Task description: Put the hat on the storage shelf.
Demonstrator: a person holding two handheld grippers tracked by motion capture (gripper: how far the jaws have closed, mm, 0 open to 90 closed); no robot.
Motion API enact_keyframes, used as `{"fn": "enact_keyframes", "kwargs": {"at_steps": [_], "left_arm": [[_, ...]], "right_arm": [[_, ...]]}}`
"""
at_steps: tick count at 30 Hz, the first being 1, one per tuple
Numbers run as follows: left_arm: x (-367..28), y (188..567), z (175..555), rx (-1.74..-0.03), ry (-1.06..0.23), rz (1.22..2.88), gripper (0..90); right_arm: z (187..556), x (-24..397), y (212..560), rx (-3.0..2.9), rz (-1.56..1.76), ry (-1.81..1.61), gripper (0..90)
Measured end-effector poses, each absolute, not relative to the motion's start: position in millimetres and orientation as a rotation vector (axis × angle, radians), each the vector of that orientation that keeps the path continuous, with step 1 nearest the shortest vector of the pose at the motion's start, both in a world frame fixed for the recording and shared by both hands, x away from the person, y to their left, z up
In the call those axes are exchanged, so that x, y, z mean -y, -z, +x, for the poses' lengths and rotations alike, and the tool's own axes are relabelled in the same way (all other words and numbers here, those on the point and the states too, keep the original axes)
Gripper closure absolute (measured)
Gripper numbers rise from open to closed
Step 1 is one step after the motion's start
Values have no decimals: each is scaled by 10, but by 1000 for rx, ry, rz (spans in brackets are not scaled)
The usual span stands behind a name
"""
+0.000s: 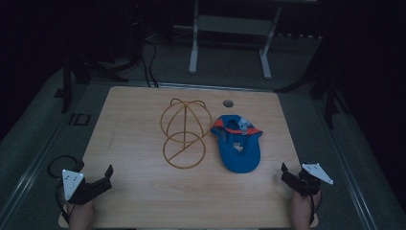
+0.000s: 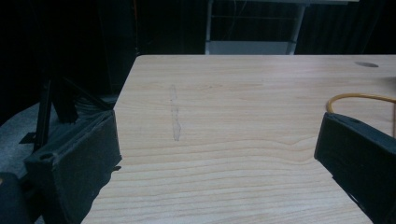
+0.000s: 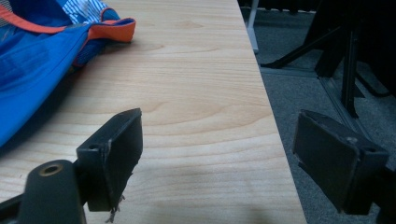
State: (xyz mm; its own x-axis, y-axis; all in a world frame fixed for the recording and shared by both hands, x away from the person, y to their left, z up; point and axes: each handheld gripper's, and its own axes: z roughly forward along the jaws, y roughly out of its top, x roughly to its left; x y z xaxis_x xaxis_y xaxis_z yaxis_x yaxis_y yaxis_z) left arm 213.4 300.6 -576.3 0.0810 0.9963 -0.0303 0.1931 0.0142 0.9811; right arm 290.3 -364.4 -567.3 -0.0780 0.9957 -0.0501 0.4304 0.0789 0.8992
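A wooden table (image 1: 143, 191) seen from above, in dim light. A blue cap (image 1: 238, 145) with orange trim lies upside down a little right of the table's centre. Just to its left, touching or nearly so (too dim to tell), stands a wire stand (image 1: 184, 132) of thin golden hoops.

Both grippers rest at the near edge, held by hands at the bottom corners. The right gripper (image 1: 288, 173) sits at the near right corner, jaws spread wide with nothing between them; the cap lies at about ten o'clock from it, near. The left gripper (image 1: 106, 176) sits at the near left corner, jaws likewise wide apart and empty; the cap is at about two o'clock from it, well apart, beyond the stand.

The cap's long axis runs from far to near, brim end towards the person. The right hand is plainly nearer.
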Motion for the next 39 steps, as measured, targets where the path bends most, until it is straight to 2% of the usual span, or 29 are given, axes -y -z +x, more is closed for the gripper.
{"fn": "enact_keyframes", "kwargs": {"at_steps": [11, 17, 28, 39], "left_arm": [[-2991, 5759, 2132, -1293, -1021, 1378, 6], [-2963, 5751, 2128, -1270, -1000, 1377, 6], [-2830, 5733, 2134, -1215, -939, 1455, 6], [-2747, 5723, 2149, -1208, -854, 1499, 6]], "right_arm": [[2929, 3621, 5659, -1648, 1476, -971, 161], [2961, 3634, 5501, -1701, 1482, -1035, 160], [3332, 3401, 5150, -1857, 1400, -1098, 140], [3644, 3160, 4966, -1932, 1323, -1151, 136]]}}
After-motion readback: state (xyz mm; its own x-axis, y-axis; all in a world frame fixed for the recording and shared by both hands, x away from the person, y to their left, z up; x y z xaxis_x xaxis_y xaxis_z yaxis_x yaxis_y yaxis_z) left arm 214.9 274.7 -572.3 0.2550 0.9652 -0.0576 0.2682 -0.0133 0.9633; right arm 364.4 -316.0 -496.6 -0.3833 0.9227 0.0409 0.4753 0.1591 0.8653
